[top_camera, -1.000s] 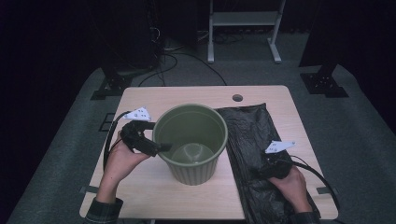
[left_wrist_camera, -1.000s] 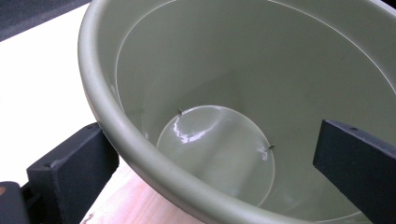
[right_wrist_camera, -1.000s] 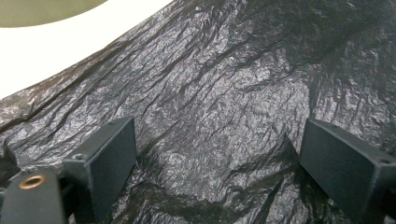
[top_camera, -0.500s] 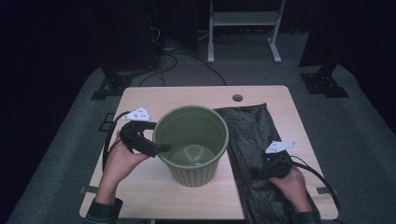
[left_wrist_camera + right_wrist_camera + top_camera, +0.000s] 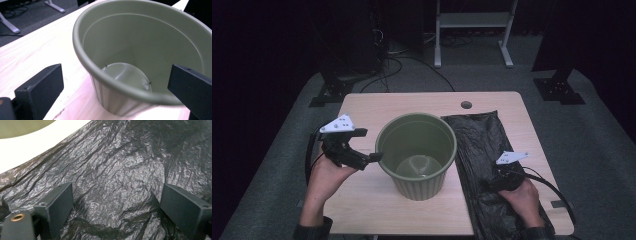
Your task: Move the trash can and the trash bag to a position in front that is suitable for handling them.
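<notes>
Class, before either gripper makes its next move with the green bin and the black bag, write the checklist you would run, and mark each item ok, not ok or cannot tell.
1. Green bin upright on the table: ok.
2. Bin empty inside: ok, bare bottom seen in the left gripper view.
3. Left gripper open, jaws either side of the bin's near rim: ok.
4. Right gripper open over the black bag: ok.
5. Right jaws touching the bag: cannot tell.
6. Bag lying flat beside the bin, not yet opened: ok.
</notes>
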A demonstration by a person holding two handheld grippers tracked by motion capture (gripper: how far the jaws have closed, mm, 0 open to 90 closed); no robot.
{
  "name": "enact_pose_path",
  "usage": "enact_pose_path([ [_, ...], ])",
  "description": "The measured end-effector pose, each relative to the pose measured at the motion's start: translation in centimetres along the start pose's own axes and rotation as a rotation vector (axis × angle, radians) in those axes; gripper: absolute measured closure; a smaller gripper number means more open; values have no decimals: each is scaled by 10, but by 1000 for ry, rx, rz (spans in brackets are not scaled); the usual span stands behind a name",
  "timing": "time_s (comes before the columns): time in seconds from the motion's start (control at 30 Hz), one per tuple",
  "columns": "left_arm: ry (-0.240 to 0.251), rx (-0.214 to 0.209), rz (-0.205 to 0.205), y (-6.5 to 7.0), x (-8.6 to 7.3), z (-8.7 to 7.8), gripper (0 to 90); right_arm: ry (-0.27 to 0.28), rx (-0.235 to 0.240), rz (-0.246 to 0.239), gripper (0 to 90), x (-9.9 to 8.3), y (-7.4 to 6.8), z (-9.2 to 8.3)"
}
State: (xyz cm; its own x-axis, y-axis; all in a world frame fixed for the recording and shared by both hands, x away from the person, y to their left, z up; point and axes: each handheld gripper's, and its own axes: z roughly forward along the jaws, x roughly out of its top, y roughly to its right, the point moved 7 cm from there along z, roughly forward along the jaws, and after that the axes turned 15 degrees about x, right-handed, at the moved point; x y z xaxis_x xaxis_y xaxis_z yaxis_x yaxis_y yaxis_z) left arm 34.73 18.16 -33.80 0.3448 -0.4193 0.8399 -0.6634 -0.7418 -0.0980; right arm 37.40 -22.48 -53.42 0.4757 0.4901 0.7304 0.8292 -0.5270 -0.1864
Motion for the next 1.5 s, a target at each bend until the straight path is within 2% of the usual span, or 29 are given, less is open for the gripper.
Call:
enact_pose_path([
  [0.23,-12,15,-10,10,-33,-15,0,0,-1,0,99,0,0,0],
  [0.33,-29,7,-15,16,-53,-13,0,0,0,0,99,0,0,0],
  [0.37,-29,7,-15,16,-53,-13,0,0,0,0,99,0,0,0],
  [0.43,-38,-2,-11,20,-67,-6,0,0,0,-1,99,0,0,0],
  [0.47,-38,-2,-11,20,-67,-6,0,0,0,-1,99,0,0,0],
  [0.73,-37,0,22,30,-99,21,0,-1,0,-1,99,0,0,0],
  [0.8,-67,2,33,32,-114,35,0,-1,1,-3,99,0,0,0],
  [0.93,-73,6,32,32,-125,48,0,-1,2,-6,99,0,0,0],
  [1.1,-107,28,37,31,-143,66,0,-2,2,-6,99,0,0,0],
  [1.27,-116,33,35,30,-151,75,0,-1,2,-7,99,0,0,0],
  [1.37,-138,43,53,30,-156,79,0,-2,3,-9,99,0,0,0],
  [1.5,-163,47,51,27,-164,83,0,-3,3,-9,99,0,0,0],
])
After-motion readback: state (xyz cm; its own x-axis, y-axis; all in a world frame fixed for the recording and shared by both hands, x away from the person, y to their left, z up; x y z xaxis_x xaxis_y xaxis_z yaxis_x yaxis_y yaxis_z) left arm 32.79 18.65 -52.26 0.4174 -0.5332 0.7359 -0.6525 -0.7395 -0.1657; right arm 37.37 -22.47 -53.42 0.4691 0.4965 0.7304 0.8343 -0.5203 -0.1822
